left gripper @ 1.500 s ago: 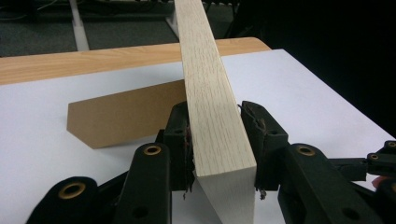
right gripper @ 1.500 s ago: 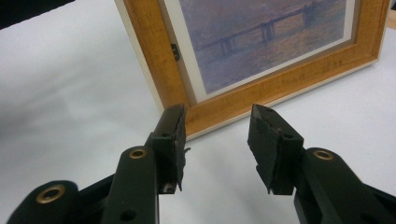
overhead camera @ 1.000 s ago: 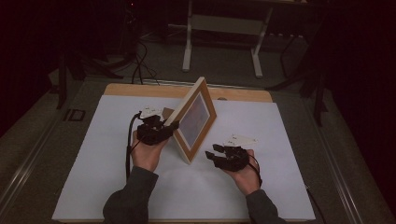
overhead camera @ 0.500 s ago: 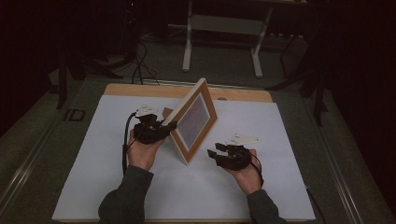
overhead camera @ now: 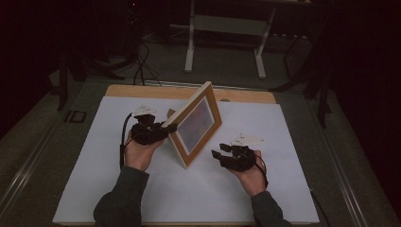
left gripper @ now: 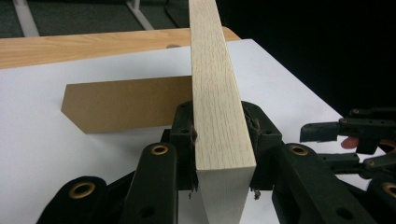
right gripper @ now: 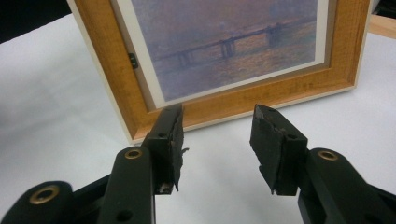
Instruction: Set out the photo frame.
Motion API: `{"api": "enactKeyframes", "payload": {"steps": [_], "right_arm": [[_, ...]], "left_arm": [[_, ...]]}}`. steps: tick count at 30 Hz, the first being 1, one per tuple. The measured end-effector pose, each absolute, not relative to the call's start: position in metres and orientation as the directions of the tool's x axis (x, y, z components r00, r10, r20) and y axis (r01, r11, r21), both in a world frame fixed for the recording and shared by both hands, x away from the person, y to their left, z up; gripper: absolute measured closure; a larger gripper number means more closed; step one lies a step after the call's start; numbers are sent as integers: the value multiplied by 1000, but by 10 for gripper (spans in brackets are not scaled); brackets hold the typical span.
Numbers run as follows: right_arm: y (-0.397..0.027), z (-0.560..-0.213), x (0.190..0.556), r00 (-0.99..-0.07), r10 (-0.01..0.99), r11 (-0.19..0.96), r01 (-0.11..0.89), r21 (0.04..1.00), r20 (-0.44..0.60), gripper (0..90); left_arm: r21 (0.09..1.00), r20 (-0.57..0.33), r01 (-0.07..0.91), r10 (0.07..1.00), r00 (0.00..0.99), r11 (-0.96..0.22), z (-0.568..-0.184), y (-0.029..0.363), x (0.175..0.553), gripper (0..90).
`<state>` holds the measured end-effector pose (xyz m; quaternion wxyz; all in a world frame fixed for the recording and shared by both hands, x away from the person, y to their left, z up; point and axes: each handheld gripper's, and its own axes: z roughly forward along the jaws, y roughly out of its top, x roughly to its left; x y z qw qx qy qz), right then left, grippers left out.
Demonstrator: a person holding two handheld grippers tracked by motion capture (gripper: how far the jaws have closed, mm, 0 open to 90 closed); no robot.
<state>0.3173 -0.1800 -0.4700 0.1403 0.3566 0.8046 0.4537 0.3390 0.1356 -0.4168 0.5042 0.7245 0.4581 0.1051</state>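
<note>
Left gripper [overhead camera: 171, 127]: jaws clamped on the pale side edge of the picture frame [overhead camera: 196, 124], one pad pressed to each face of the wood, as the left gripper view shows [left gripper: 223, 135]. Right gripper [overhead camera: 216, 152]: jaws apart, nothing between them, tips low over the sheet and just short of the frame's lower rail [right gripper: 215, 126].

Picture frame: wooden, honey-coloured front moulding with pale outer sides, standing tilted on one corner region near the middle of the table. Print inside shows a hazy bridge over water in violet and orange tones [right gripper: 224, 46].

Brown easel stand [left gripper: 126, 105]: flat board piece projecting from the frame's back, lying toward the sheet.

White sheet [overhead camera: 118, 189]: covers most of the wooden tabletop [overhead camera: 142, 91].

Hands: left hand [overhead camera: 137, 153] and right hand [overhead camera: 250, 172] enter from the near edge, dark sleeves.
</note>
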Motion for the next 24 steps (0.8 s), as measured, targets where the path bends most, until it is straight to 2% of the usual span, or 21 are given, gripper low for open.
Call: {"api": "enactKeyframes", "payload": {"steps": [24], "right_arm": [[-195,-462,329,-671,737,320,449,834,79,524]], "left_arm": [[819,-357,562,664,657,-116,-419,150,347,710]]}}
